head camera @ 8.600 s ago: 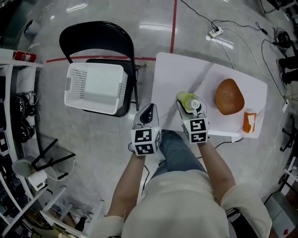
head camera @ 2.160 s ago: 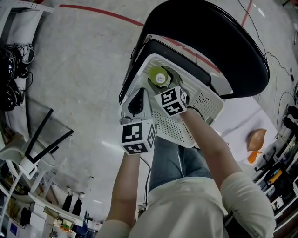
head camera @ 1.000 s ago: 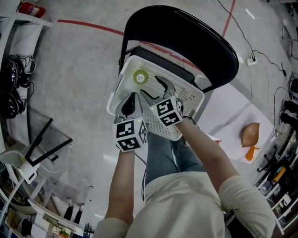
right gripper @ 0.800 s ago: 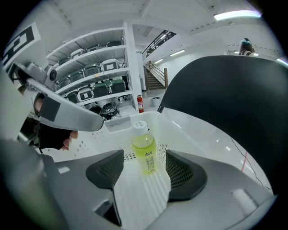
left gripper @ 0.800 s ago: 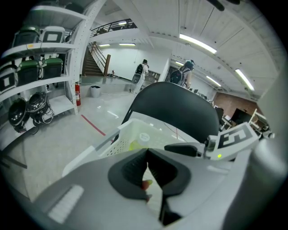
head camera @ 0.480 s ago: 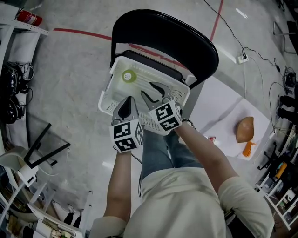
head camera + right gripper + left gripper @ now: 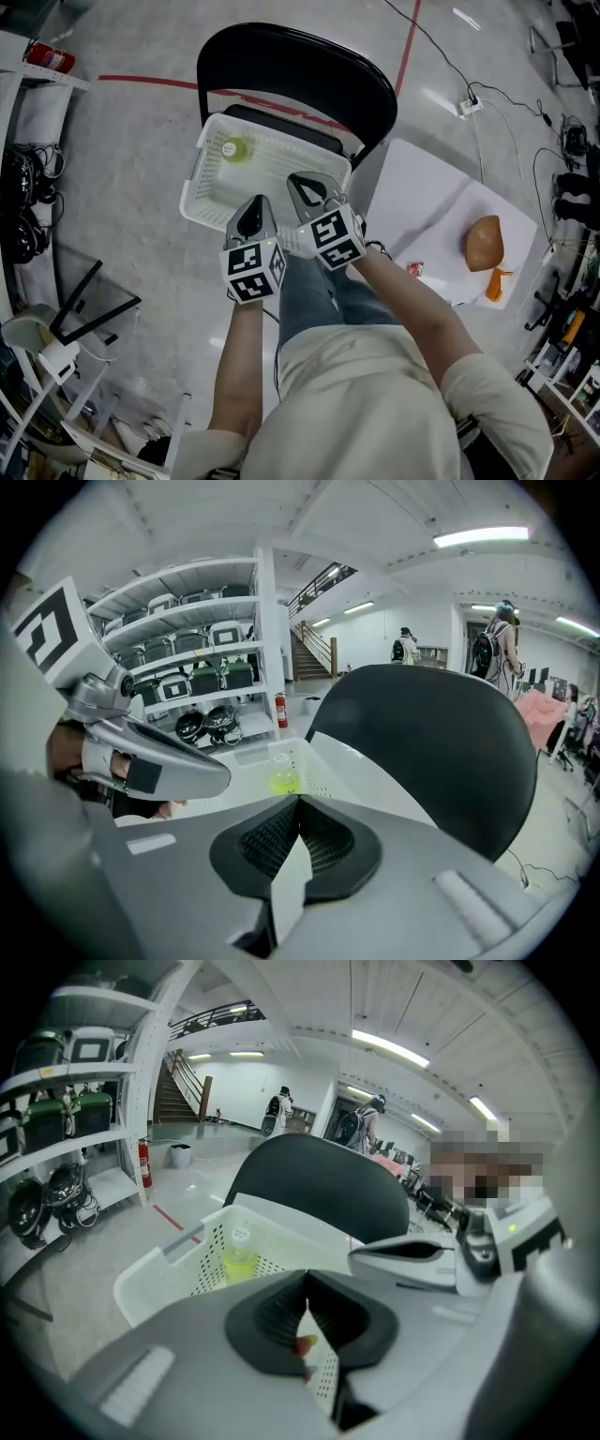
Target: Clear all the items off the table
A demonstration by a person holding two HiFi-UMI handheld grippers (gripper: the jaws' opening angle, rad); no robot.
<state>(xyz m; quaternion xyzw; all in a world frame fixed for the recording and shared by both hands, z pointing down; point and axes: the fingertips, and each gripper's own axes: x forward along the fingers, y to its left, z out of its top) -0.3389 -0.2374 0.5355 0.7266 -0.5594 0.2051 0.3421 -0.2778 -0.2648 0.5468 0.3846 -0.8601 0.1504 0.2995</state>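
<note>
Bottle (image 7: 232,149) in basket (image 7: 202,169), both jaws closed

The bottle sits in the basket on the chair (image 7: 309,80), ahead of both jaws and well apart from them. The left gripper (image 7: 255,202) has its jaws together, empty. The right gripper (image 7: 299,180) jaws have just been closing and meet with nothing between them.

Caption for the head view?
Left gripper and right gripper shut and empty, the right's jaws just closed, at white basket holding green bottle; brown loaf on table.
</note>
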